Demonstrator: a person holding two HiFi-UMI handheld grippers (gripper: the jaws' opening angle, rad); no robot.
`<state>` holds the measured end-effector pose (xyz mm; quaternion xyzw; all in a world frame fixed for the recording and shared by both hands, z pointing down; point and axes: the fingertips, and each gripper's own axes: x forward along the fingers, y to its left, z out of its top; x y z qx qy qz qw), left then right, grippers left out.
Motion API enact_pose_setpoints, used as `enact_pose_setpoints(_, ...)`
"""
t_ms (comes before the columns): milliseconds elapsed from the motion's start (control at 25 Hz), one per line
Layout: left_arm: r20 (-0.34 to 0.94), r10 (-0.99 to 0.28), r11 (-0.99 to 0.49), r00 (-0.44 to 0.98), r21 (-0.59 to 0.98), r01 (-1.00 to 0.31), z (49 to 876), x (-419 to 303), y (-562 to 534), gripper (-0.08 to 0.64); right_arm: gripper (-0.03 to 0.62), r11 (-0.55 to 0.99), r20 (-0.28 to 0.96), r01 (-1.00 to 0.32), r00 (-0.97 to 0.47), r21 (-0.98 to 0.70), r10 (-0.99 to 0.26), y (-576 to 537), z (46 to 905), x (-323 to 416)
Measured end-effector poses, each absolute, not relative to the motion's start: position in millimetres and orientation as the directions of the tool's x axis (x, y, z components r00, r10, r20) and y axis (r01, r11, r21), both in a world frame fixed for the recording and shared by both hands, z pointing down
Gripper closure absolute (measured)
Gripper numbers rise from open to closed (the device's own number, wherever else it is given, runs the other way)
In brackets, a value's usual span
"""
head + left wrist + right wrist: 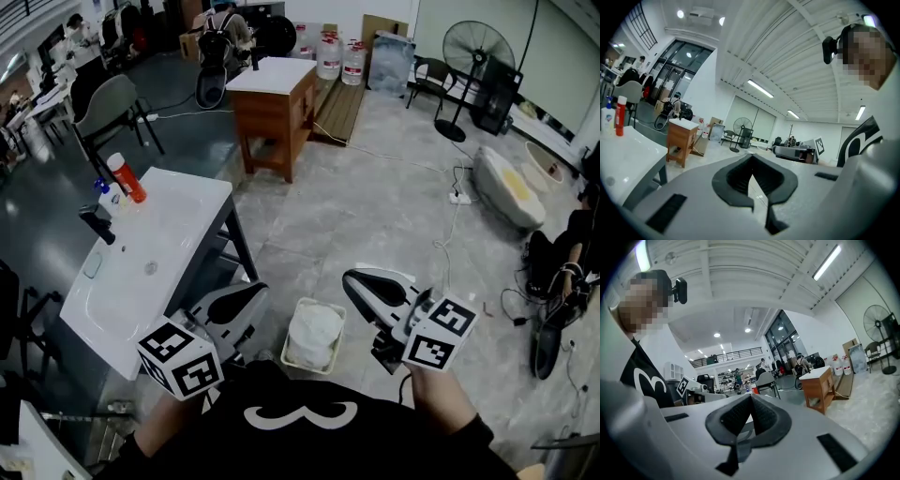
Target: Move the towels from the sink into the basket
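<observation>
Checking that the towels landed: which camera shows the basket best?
The head view: it looks down into the basket, with white towels inside. Both gripper views aim too high and show nothing of it.

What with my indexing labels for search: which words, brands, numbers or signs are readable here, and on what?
Nothing is readable.
Water jugs: red labels, too small to read.
Red bottle: no legible print.
Marker cubes: black-and-white squares, no letters.
Black shirt: white curl graphic, no words.

The left gripper [255, 292] covered the sink's [187, 202] near corner; the red bottle's [126, 178] label was too small to read.
</observation>
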<state>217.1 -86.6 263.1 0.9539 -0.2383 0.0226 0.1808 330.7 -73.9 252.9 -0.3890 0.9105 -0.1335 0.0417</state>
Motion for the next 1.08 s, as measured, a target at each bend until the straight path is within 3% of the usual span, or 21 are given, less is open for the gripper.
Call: enact_pose_setpoints(1080, 0.171, -0.477, -0.81, 0.862, 0.296, -0.506, 297, 215, -96, 0.554, 0.589, 0.651, 0.101, -0.716, -0.688, -0.254, -0.718, -79, 288, 318)
